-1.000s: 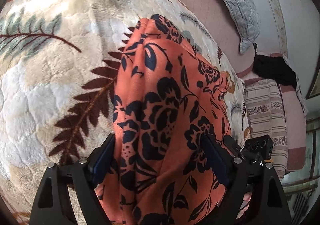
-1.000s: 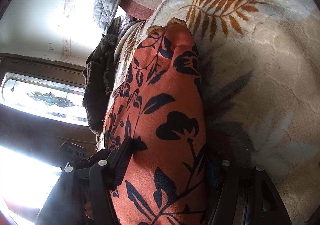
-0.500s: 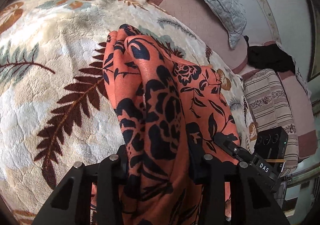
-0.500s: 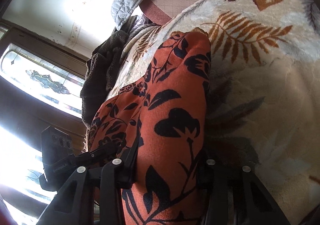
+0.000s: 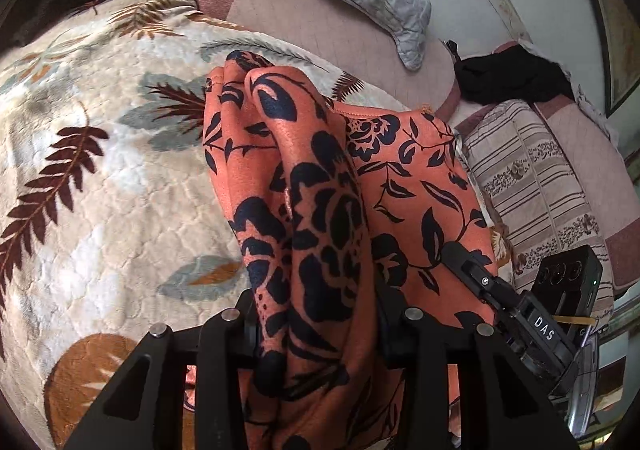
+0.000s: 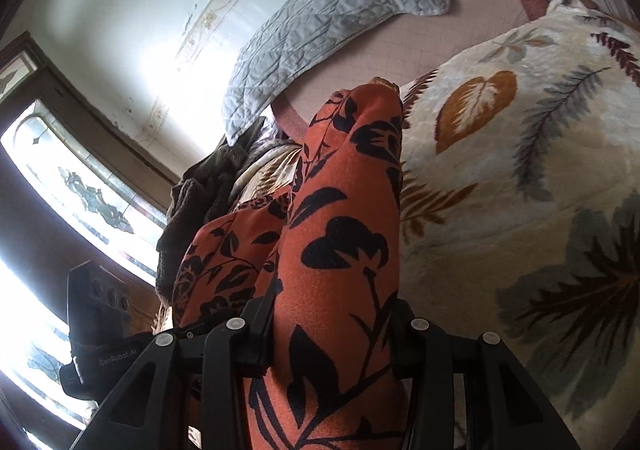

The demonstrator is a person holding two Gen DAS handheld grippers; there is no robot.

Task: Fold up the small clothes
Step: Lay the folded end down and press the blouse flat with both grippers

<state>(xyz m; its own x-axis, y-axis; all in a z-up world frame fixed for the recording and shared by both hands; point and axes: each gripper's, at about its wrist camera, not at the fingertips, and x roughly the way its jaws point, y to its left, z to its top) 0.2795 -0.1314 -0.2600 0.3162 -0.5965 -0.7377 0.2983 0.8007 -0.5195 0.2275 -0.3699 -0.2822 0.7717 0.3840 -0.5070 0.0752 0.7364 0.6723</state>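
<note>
Both claws pinching the floral garment
Left claw (image 5: 316, 330) and right claw (image 6: 332, 334) each clamp bunched orange floral cloth (image 5: 320, 209); soft, light, likely slippery, so grip hems.

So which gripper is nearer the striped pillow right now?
Right. The right gripper lies at the orange garment's edge beside the striped pillow; the left gripper grips the garment on the side away from it.

Orange soft-knit garment with black floral print (image 5: 320, 209), bunched into vertical folds, draped over a cream leaf-patterned plush blanket (image 5: 100, 189). Near end gathered and raised; far end tapers to a rounded fold (image 6: 372, 105); a flatter panel spreads out to one side.
</note>
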